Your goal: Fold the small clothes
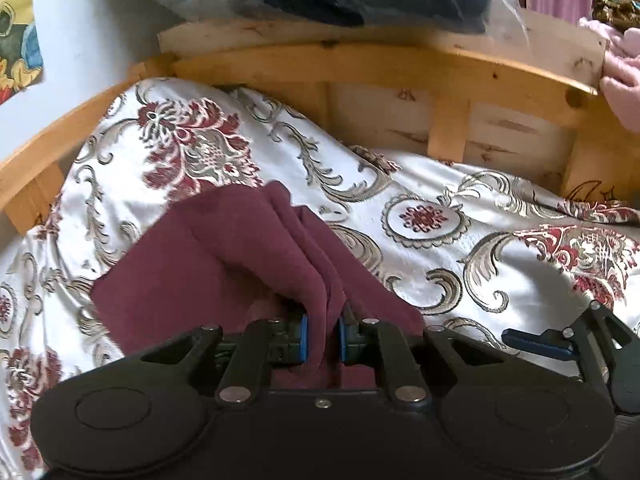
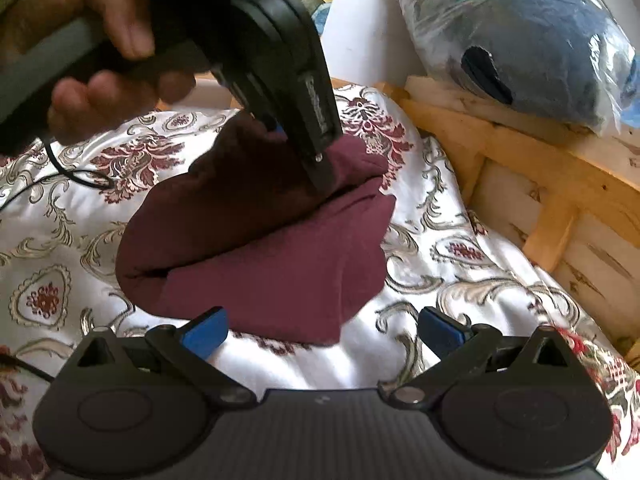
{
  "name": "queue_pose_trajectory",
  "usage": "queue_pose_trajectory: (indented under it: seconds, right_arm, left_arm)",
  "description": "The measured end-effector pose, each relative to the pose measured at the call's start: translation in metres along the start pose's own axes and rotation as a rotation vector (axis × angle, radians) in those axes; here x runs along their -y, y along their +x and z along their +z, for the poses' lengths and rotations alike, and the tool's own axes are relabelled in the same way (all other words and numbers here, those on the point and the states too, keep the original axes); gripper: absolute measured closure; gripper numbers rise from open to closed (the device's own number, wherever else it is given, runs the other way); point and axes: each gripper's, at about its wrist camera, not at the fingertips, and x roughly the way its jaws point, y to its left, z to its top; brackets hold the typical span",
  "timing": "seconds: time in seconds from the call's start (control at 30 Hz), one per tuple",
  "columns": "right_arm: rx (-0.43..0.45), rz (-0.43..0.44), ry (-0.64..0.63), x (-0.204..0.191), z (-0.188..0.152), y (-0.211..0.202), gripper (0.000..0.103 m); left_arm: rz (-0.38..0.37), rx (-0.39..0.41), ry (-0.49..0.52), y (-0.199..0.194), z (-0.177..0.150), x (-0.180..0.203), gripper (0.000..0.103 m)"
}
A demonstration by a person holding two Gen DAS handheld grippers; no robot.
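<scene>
One bed, spread with a white satin cover [image 2: 400, 344] of red-and-gold floral print; on it one small maroon knit garment [image 2: 256, 272], partly doubled over. Left tongs [image 1: 323, 338] clenched on its bunched edge, lifting; right tongs [image 2: 322, 334] released, empty, just beside. Best carried across level, edges matched, before letting go.

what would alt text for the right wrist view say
The left claw, held in a hand, pinches a bunched maroon cloth on a floral bedspread. The right claw sits open and empty in front.
</scene>
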Motion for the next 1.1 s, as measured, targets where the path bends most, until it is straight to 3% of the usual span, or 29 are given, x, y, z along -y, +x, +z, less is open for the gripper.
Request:
queue_pose_trajectory:
  seconds: [0.17,0.23,0.3,0.57,0.73,0.83,0.97,1.1]
  right_arm:
    - [-0.022,-0.01,0.0,0.0,-0.006,-0.001,0.0]
    - [-0.032,-0.012,0.0,-0.002,-0.007,-0.001,0.0]
    - [-0.037,-0.012,0.003,-0.003,-0.008,0.0,0.0]
    - [-0.074,-0.018,0.123,-0.007,-0.006,0.008,0.0]
    - [-0.097,-0.007,0.177,-0.011,-0.004,0.013,0.0]
    - [-0.095,-0.012,0.163,-0.014,-0.003,0.013,0.0]
    - [-0.099,-0.018,0.179,-0.013,-0.005,0.011,0.0]
    - [-0.078,-0.036,0.202,-0.008,-0.007,0.007,0.0]
  left_arm:
    - [-0.021,0.018,-0.001,0.0,-0.004,0.005,0.082]
    - [-0.058,0.029,-0.012,-0.005,-0.004,0.002,0.07]
    - [-0.103,0.036,-0.038,-0.011,-0.004,-0.001,0.046]
    - [-0.299,0.087,-0.171,-0.041,-0.016,-0.024,0.008]
    - [-0.408,0.138,-0.258,-0.055,-0.019,-0.033,0.001]
    - [-0.453,0.103,-0.297,-0.057,-0.013,-0.037,0.001]
    - [-0.419,0.12,-0.297,-0.074,-0.018,-0.05,0.001]
    - [-0.294,0.118,-0.28,-0.094,-0.046,-0.071,0.001]
